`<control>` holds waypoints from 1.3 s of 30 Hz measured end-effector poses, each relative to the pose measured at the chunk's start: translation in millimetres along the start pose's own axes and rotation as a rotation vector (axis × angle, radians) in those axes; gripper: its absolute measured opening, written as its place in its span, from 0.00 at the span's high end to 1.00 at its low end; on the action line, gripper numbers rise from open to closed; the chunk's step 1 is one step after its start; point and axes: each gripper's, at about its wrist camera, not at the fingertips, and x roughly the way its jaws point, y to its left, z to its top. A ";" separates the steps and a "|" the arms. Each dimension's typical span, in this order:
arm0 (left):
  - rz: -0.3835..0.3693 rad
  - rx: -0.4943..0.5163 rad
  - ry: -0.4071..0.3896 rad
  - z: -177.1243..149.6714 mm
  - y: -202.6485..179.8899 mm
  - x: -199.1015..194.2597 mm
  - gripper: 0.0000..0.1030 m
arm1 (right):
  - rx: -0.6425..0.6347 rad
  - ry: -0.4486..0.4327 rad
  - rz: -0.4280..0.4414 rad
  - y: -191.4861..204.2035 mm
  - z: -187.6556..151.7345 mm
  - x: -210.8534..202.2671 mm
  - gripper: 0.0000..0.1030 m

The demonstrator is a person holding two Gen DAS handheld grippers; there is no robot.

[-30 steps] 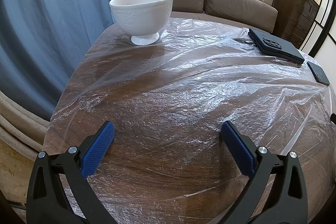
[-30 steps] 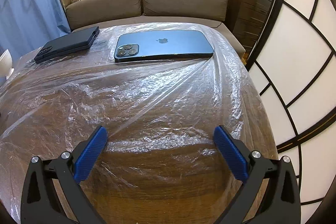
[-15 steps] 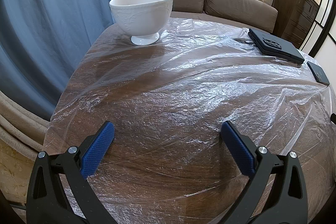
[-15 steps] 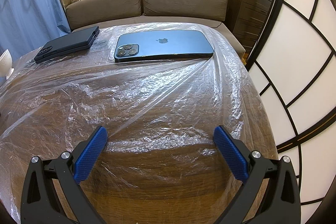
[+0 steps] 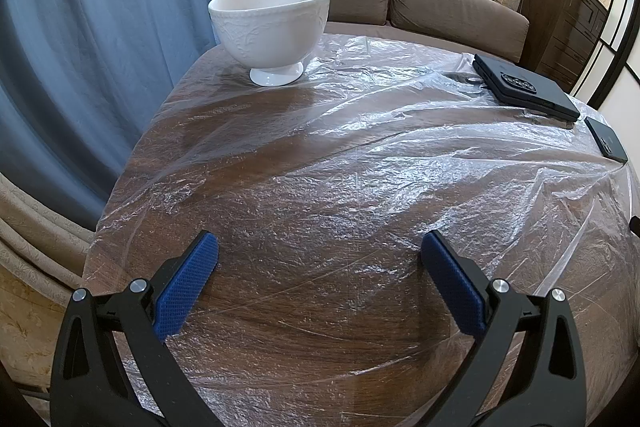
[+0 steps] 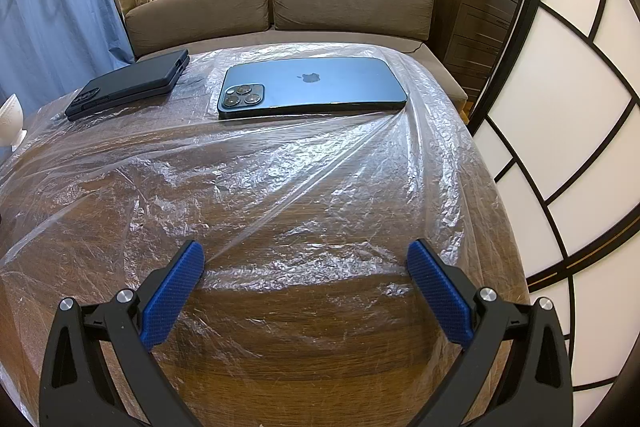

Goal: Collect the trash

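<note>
A thin clear plastic sheet (image 5: pixel 360 163) (image 6: pixel 280 179), wrinkled, is spread over most of a round wooden table (image 5: pixel 304 331) (image 6: pixel 304 355). A white footed bowl (image 5: pixel 272 27) stands on the sheet at the far left; a sliver of the bowl (image 6: pixel 10 119) shows at the left edge of the right wrist view. My left gripper (image 5: pixel 318 247) hovers open above the sheet near the table's near edge. My right gripper (image 6: pixel 305 257) is open too, low over the sheet's near edge, nothing between its fingers.
A blue phone (image 6: pixel 308 87) and a black cased phone (image 6: pixel 128 87) (image 5: pixel 524 87) lie on the sheet at the far side. A brown sofa (image 6: pixel 280 7) runs behind the table. Blue curtain (image 5: pixel 80 47) at left, dark cabinet (image 6: pixel 476 7) and a paper screen (image 6: pixel 560 107) at right.
</note>
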 end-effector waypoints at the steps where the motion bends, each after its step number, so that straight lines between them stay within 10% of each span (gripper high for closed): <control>1: 0.000 0.000 0.000 0.0 0.0 0.0 0.01 | 0.000 0.000 0.000 -0.1 0.0 0.0 0.04; 39: -0.023 0.025 0.001 4.1 -0.3 3.9 0.01 | 0.000 0.000 0.000 0.2 0.3 0.0 0.04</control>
